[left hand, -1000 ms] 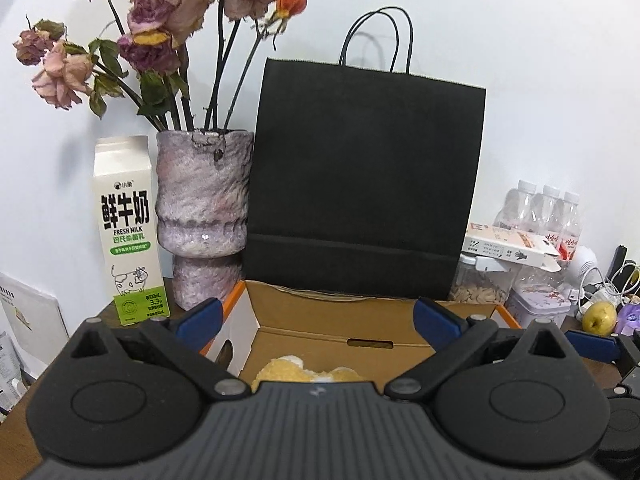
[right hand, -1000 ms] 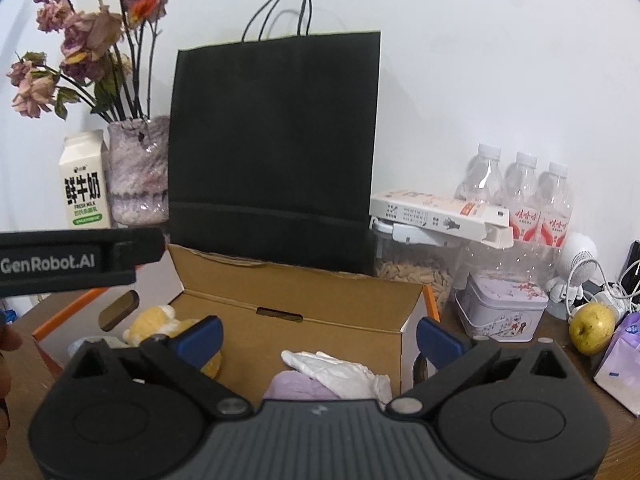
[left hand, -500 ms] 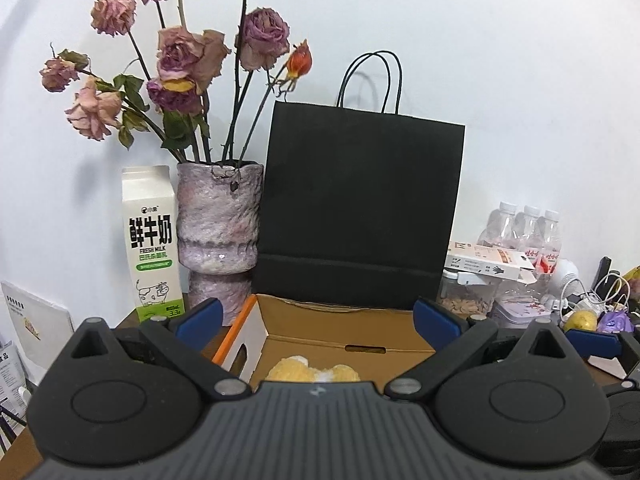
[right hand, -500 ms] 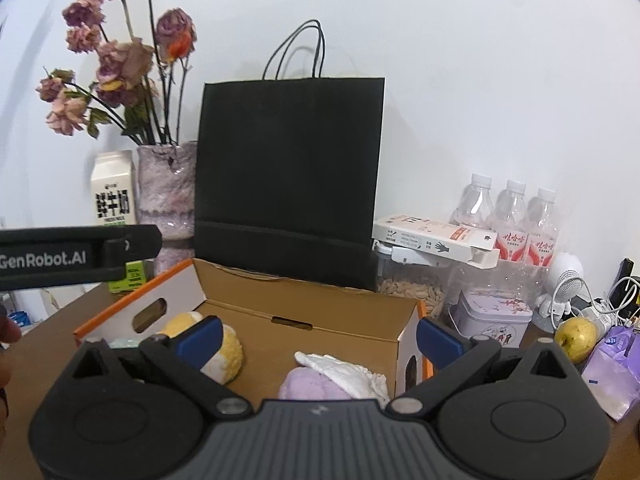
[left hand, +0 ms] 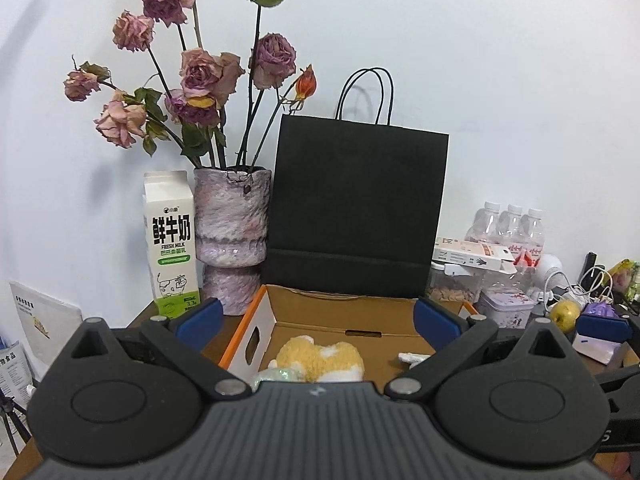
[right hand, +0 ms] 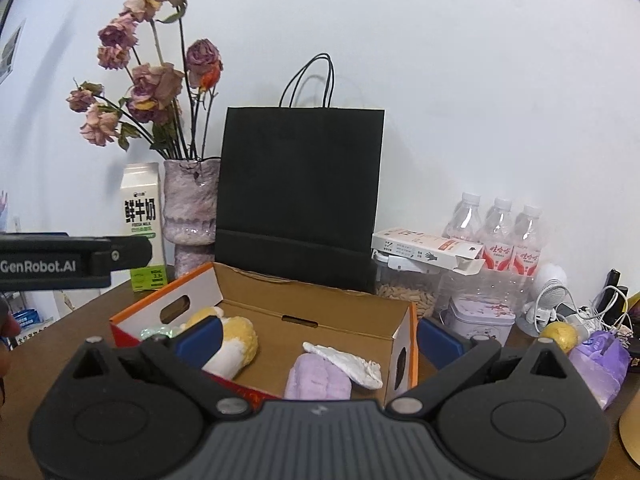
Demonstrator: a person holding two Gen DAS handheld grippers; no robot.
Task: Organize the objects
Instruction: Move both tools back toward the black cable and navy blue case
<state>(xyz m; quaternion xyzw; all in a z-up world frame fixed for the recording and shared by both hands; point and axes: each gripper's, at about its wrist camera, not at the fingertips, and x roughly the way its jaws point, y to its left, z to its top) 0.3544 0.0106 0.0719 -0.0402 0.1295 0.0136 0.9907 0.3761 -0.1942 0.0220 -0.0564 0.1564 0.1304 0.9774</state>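
Note:
An open cardboard box (right hand: 320, 304) with orange edges stands on the brown table in front of a black paper bag (right hand: 298, 184). Inside lie a yellow plush toy (right hand: 240, 342), a purple soft item (right hand: 318, 378) and a white crumpled glove (right hand: 346, 362). My right gripper (right hand: 318, 338) hovers open over the box's near side, holding nothing. My left gripper (left hand: 316, 318) is also open and holds nothing, facing the box (left hand: 256, 332) and the plush toy (left hand: 320, 358) from the left. Its black body (right hand: 52, 260) shows at the left edge of the right wrist view.
A milk carton (left hand: 172, 244) and a vase of dried roses (left hand: 230, 236) stand at the back left. To the right of the box are water bottles (right hand: 496, 236), a flat carton on a jar (right hand: 424, 250), a tin (right hand: 478, 320), a yellow fruit (right hand: 560, 334), cables and a purple packet (right hand: 600, 360).
Both grippers have drawn back and up from the box, so more of its inside and of the flowers shows. Both stayed open and took hold of nothing.

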